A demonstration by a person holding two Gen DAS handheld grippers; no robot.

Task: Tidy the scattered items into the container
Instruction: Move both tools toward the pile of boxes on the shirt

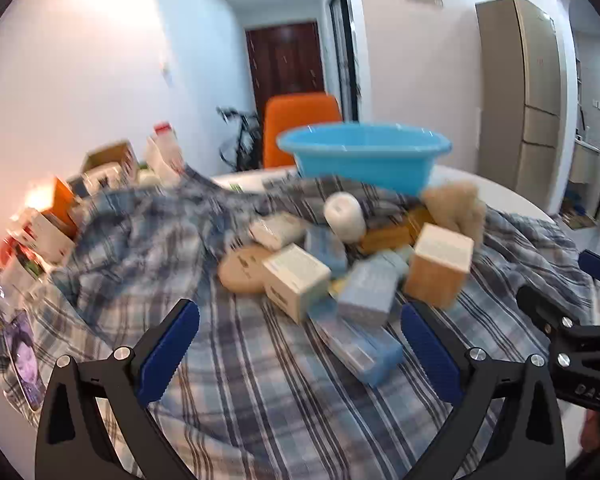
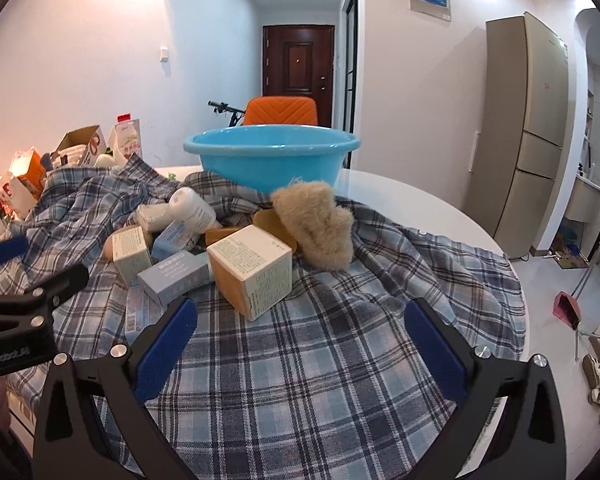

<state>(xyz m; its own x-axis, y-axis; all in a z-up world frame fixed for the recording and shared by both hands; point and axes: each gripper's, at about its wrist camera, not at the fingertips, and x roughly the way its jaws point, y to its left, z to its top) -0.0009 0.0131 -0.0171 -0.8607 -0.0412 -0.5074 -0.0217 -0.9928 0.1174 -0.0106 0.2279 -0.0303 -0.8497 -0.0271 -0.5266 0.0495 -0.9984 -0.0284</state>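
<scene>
1. The left hand-held gripper [image 1: 300, 354] sits low over the plaid cloth [image 1: 240, 380], its blue-padded fingers [image 1: 168, 354] spread wide apart with nothing between them.
2. It points level toward the pile of scattered items, with a long blue box [image 1: 360, 346] lying just ahead of its finger gap.
3. The right hand-held gripper [image 2: 300, 350] is posed the same way: low, level, fingers [image 2: 166, 350] wide apart and holding nothing.
4. A tan-and-cream box [image 2: 256, 272] stands on the cloth directly in front of the right gripper's gap, apart from both fingers.
5. The two grippers hover side by side; each shows at the edge of the other's view, the right one [image 1: 580, 344] at the left camera's right edge.
6. The basin [image 2: 272, 156], light blue, rests on the far part of the cloth on the bench [image 2: 420, 200], behind the pile.
7. In the pile are a white bottle [image 2: 192, 208] on its side, a furry brush [image 2: 320, 228], a grey-blue box [image 2: 176, 276] and a small cream box [image 2: 130, 254], touching or leaning on one another.
8. The left view is blurred, so labels there cannot be read.
9. An orange chair [image 2: 282, 112] stands behind the basin.
</scene>
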